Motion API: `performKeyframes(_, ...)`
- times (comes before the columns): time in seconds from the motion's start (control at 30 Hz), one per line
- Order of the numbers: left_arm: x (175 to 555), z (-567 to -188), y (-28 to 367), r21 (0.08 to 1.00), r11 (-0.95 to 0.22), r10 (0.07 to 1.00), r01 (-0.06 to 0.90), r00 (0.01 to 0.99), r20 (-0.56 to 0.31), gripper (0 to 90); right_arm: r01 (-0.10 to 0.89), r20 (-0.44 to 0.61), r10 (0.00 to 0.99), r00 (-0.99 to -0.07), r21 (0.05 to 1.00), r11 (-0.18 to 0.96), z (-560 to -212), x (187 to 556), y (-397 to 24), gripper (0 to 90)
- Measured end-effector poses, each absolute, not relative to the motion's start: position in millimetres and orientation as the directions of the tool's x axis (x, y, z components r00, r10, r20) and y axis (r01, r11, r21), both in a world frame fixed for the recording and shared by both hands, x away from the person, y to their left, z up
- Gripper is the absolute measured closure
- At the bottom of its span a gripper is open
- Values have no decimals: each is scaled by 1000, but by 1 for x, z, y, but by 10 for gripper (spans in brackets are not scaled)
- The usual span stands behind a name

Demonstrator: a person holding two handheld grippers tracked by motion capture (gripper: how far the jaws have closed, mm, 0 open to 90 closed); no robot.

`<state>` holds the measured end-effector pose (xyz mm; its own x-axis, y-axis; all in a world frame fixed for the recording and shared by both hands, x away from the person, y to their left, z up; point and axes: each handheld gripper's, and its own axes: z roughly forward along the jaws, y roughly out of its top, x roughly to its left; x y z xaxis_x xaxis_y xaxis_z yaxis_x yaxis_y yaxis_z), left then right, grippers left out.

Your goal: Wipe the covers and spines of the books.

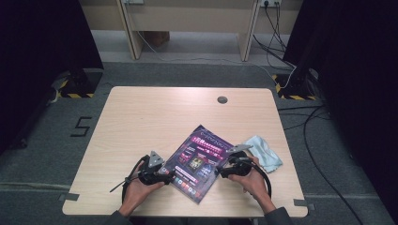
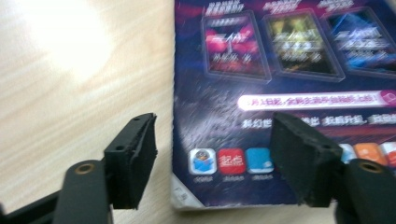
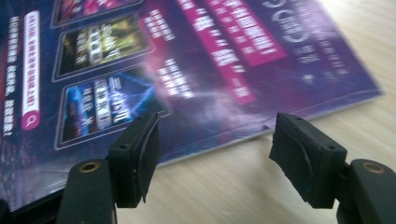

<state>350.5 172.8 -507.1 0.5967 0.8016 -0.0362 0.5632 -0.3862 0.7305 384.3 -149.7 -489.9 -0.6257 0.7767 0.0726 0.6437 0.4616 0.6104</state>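
A glossy purple and magenta magazine [image 1: 199,161] with rows of printed game cards on its cover lies flat and slantwise on the pale wood-grain table [image 1: 141,122], between the two hand-held tools.

The left gripper [image 2: 212,156] hovers at the magazine's near left corner. Its two black jaws stand wide apart with nothing pressed between them: one jaw sits over bare table just outside the magazine's long edge, the other over the cover's row of small coloured app icons, and the corner of the magazine lies in the gap. In the high view the left gripper [image 1: 166,176] shows just at the magazine's left edge.

The right gripper [image 3: 215,156] is at the opposite long edge. Its jaws are likewise spread and hold nothing; one jaw stands over the cover beside a blue printed card, the other over bare wood, with the magazine's edge running across the gap between them.

A crumpled light-blue cloth [image 1: 264,152] lies on the table just beyond the right gripper [image 1: 220,169], apart from the magazine.
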Motion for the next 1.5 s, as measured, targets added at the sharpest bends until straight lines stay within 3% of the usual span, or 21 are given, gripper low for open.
performKeyframes(0.13, 348, -506, 173, 733, -385, 795, 562, 605, -46, 363, 645, 61, 776, -628, 599, 475, -495, 384, -144, 316)
performKeyframes(0.37, 343, -509, 169, 712, -353, 781, 607, 611, -133, 353, 626, 1, 783, -622, 602, 497, -493, 387, -144, 302)
performKeyframes(0.93, 301, -508, 137, 699, -454, 682, 553, 720, -126, 353, 618, -84, 847, -526, 646, 448, -495, 411, -154, 316)
performKeyframes(1.37, 303, -507, 139, 699, -457, 663, 550, 734, -144, 351, 619, -68, 847, -526, 652, 437, -496, 411, -155, 354)
performKeyframes(1.5, 305, -505, 142, 721, -437, 664, 538, 733, -145, 304, 618, 24, 842, -540, 690, 376, -485, 411, -165, 348)
